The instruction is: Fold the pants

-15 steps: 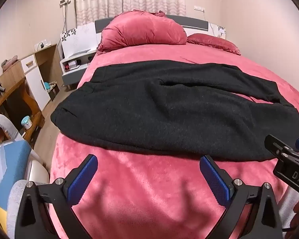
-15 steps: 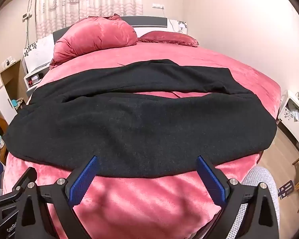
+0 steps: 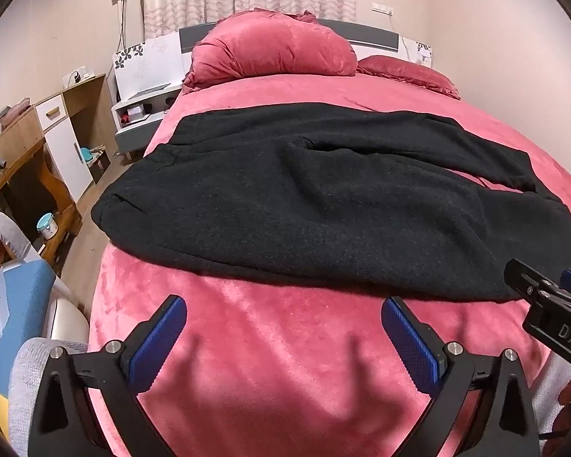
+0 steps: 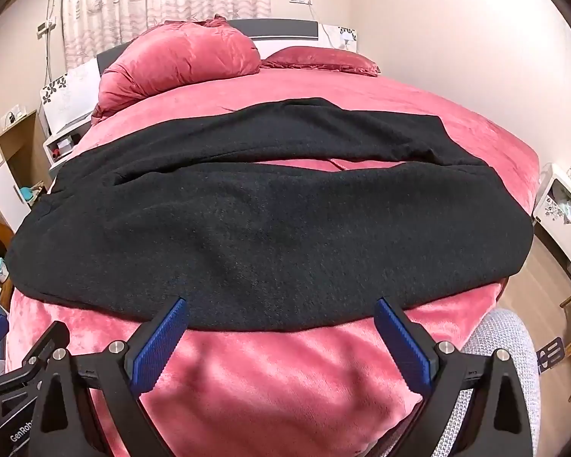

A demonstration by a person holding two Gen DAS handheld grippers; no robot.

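Black pants [image 3: 323, 198] [image 4: 270, 228] lie spread sideways across a pink bed [image 3: 285, 361] [image 4: 285, 373], one leg behind the other with a strip of pink between them. My left gripper [image 3: 283, 321] hovers open over bare bedcover, just short of the pants' near edge. My right gripper [image 4: 281, 323] is open too, its blue fingertips [image 4: 175, 316] level with that near edge; nothing sits between the pads. The right gripper's black body [image 3: 548, 308] shows at the right edge of the left wrist view.
A big pink pillow [image 3: 274, 45] and a flatter one [image 3: 407, 72] lie at the headboard. Nightstand and wooden desk [image 3: 38, 144] stand left of the bed, a white cabinet [image 4: 563, 209] to the right. A grey chair back [image 4: 502, 346] is close below me.
Both views are almost the same as half a second ago. The pants have not moved; both grippers stay open near the pants' near edge.
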